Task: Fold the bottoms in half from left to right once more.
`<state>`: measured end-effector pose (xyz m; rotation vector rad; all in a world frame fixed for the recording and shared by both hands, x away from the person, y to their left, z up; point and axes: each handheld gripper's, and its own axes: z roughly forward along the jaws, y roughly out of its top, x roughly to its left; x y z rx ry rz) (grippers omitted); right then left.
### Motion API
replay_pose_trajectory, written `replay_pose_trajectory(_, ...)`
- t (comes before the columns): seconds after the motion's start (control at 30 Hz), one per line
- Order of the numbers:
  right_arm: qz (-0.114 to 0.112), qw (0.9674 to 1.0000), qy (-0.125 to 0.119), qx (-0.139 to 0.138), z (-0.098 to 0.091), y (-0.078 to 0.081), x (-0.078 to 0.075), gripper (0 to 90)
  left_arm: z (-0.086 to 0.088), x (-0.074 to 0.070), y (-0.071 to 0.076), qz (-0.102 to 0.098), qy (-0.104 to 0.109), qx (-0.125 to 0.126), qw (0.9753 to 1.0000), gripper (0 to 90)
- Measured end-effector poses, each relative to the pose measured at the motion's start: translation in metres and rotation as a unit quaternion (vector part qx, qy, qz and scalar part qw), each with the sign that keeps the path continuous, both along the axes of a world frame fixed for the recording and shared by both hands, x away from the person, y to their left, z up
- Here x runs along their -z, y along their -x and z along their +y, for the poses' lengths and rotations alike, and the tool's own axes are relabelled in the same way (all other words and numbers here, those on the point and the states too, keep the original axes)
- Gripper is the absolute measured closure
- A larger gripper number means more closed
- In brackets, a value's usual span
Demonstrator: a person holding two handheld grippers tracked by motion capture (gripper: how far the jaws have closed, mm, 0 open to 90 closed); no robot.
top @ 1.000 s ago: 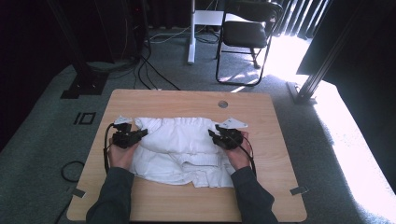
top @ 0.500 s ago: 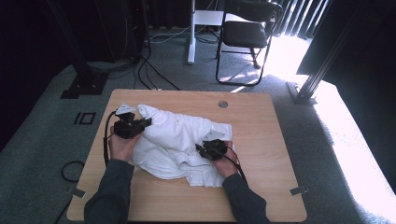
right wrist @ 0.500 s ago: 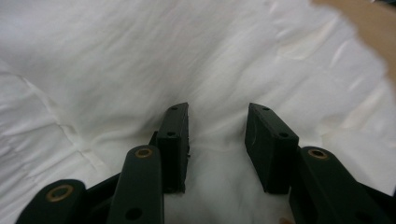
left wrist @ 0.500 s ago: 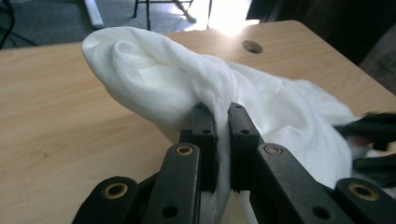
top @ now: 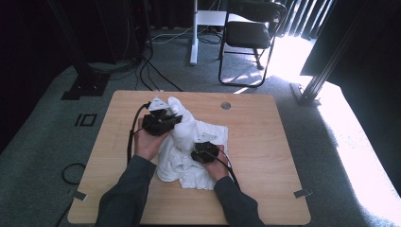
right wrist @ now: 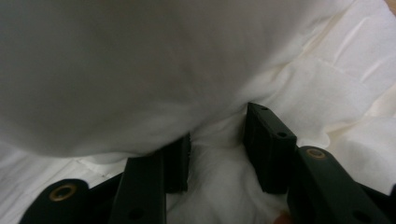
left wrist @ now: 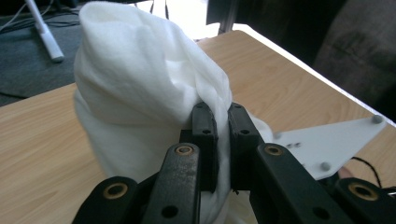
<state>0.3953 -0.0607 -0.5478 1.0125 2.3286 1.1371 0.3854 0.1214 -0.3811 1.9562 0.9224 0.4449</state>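
A white cloth (top: 187,163) lies bunched on the wooden table (top: 265,142), left of its middle. My left gripper (top: 172,118) is shut on a fold of it and holds that fold up in a rounded hump. In the left gripper view the jaws of the left gripper (left wrist: 222,116) pinch the cloth (left wrist: 140,84) tightly. My right gripper (top: 201,150) rests low on the heap, nearer the front edge. In the right gripper view its jaws stand well apart and have just been opening; the cloth (right wrist: 140,70) bulges loosely between the right gripper (right wrist: 217,135) pads and hangs over them.
A folding chair (top: 250,33) and a white post stand on the carpet beyond the table, with cables on the floor at the back left. A round hole (top: 225,105) sits near the table's far edge. Bare wood lies to the right.
The cloth was spread flat; now it is bunched. My left gripper has lifted its fold and carried it rightward. My right gripper has moved left and down onto the heap.
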Motion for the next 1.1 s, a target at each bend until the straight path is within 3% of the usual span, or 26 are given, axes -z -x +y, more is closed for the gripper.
replay_pose_trajectory(0.03, 0.012, 0.9993, -0.034, -0.008, -0.007, -0.001, -0.003, 48.0, -0.005, 0.003, -0.001, 0.003, -0.003, 0.004, 1.0, 85.5)
replay_pose_trajectory(0.07, 0.021, 0.9983, -0.054, -0.008, -0.014, 0.0, -0.007, 42.5, -0.009, 0.005, -0.002, 0.005, -0.005, 0.007, 0.9999, 85.5)
replay_pose_trajectory(0.2, 0.01, 0.9981, -0.06, -0.011, -0.034, 0.006, -0.019, 34.8, -0.021, 0.012, -0.002, 0.01, -0.024, 0.017, 0.9995, 85.4)
replay_pose_trajectory(0.23, -0.006, 0.998, -0.062, 0.008, -0.054, 0.012, -0.028, 34.4, -0.024, 0.013, -0.002, 0.011, -0.029, 0.02, 0.9993, 85.2)
replay_pose_trajectory(0.33, -0.012, 0.9957, -0.076, 0.051, -0.088, 0.014, -0.038, 34.6, -0.034, 0.019, -0.003, 0.016, -0.035, 0.03, 0.9988, 85.2)
replay_pose_trajectory(0.37, -0.012, 0.9957, -0.076, 0.051, -0.088, 0.014, -0.038, 34.6, -0.034, 0.019, -0.003, 0.016, -0.035, 0.03, 0.9988, 85.1)
replay_pose_trajectory(0.4, -0.012, 0.9945, -0.084, 0.062, -0.096, 0.014, -0.04, 34.6, -0.045, 0.025, -0.003, 0.02, -0.042, 0.041, 0.9981, 85.1)
replay_pose_trajectory(0.43, -0.011, 0.9912, -0.101, 0.084, -0.117, 0.014, -0.044, 34.9, -0.049, 0.027, -0.003, 0.021, -0.045, 0.045, 0.9977, 84.9)
replay_pose_trajectory(0.47, -0.011, 0.9909, -0.1, 0.089, -0.122, 0.014, -0.045, 35.0, -0.054, 0.029, -0.004, 0.022, -0.045, 0.047, 0.9976, 84.8)
replay_pose_trajectory(0.73, -0.016, 0.9904, -0.089, 0.104, -0.133, 0.016, -0.047, 37.4, -0.08, 0.049, -0.006, 0.025, -0.056, 0.064, 0.9961, 84.2)
replay_pose_trajectory(1.0, -0.026, 0.9876, -0.1, 0.118, -0.139, 0.015, -0.056, 39.0, -0.091, 0.08, -0.007, 0.017, -0.035, 0.079, 0.9961, 84.1)
replay_pose_trajectory(1.1, -0.031, 0.9875, -0.1, 0.118, -0.14, 0.015, -0.061, 39.0, -0.093, 0.088, -0.01, 0.022, -0.028, 0.078, 0.9964, 84.1)
